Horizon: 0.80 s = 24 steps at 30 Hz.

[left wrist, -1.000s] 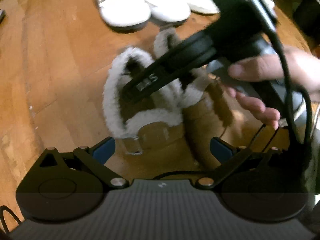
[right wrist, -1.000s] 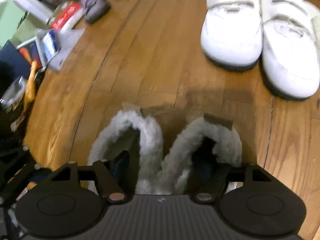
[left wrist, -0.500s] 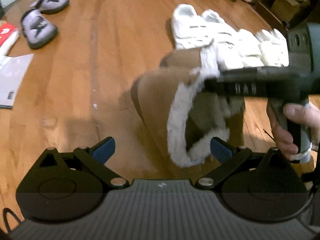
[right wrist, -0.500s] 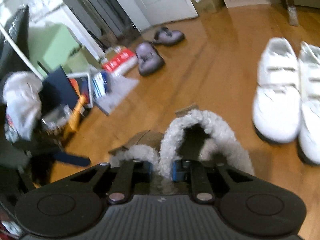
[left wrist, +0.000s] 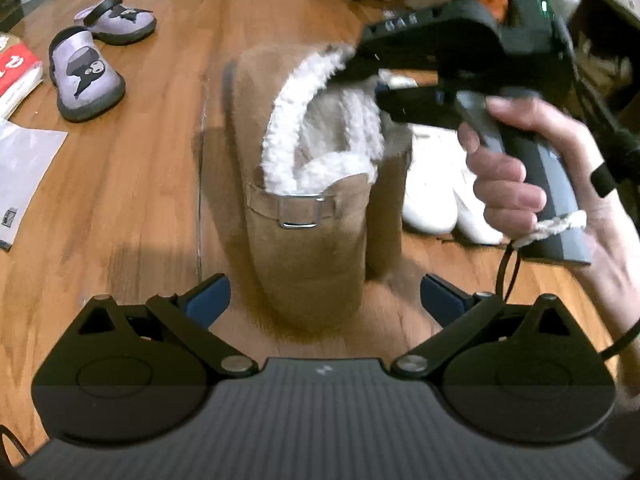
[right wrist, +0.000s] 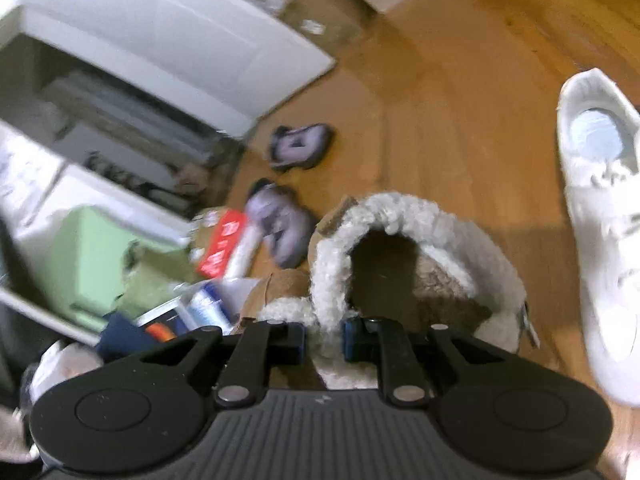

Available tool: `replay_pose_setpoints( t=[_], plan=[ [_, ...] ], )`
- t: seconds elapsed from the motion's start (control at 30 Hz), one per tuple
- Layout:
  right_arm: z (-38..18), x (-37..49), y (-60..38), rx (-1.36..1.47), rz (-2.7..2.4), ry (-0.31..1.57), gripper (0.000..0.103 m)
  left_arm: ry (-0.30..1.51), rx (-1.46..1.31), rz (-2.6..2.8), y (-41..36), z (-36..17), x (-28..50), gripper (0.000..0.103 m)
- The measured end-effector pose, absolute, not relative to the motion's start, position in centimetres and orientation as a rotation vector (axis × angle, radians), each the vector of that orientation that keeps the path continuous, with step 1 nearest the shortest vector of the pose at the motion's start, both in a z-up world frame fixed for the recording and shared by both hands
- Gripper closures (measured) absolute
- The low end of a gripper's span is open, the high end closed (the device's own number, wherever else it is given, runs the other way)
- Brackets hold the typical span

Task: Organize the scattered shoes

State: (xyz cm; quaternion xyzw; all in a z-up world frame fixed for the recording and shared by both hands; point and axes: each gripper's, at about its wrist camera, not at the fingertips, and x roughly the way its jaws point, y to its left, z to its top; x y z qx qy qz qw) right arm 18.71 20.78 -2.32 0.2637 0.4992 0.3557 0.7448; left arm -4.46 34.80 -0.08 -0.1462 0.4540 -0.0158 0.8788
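Two tan slippers with white fleece lining hang together above the wooden floor, heels up and toes toward the left wrist camera. My right gripper is shut on their fleece rims, pinched side by side. In the right wrist view its blue pads squeeze the fleece at the right gripper, with one slipper's opening ahead. A hand holds that gripper's handle. My left gripper is open below the slipper toe, its pads apart from it.
Two purple clogs lie at the far left, near a red pack and a sheet of paper. White sneakers stand behind the slippers, one also at the right. Clutter and white furniture fill the left.
The right gripper closed on the fleece rims, lifted both slippers off the floor and swung them. The left gripper pulled back and tilted up, bringing the purple clogs into view.
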Motion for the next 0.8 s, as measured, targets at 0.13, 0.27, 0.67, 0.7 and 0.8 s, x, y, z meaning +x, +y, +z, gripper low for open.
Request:
replay_pose_setpoints(
  t=[0.13,0.27,0.67,0.7,0.8],
  plan=[
    [-3.6,21.2,20.7,0.616,0.685,1.08,0.086,0.933,-0.323,-0.018,36.5,-0.7,-1.9,0.0],
    [-4.7,22.8,21.2,0.536,0.6,1.014,0.081,0.95,-0.341,-0.011,37.1,-2.0,0.5,0.0],
    [-1.1,21.5,15.0,0.352,0.692,0.886,0.033,1.038,-0.364,-0.049,31.8,-4.5,3.9,0.0],
    [-0.3,21.1,14.6,0.318,0.691,0.871,0.033,1.044,-0.358,-0.053,31.1,-4.4,4.0,0.0],
    [2.0,19.1,13.1,0.183,0.686,0.824,0.033,1.06,-0.368,-0.076,28.7,-3.5,4.2,0.0]
  ],
)
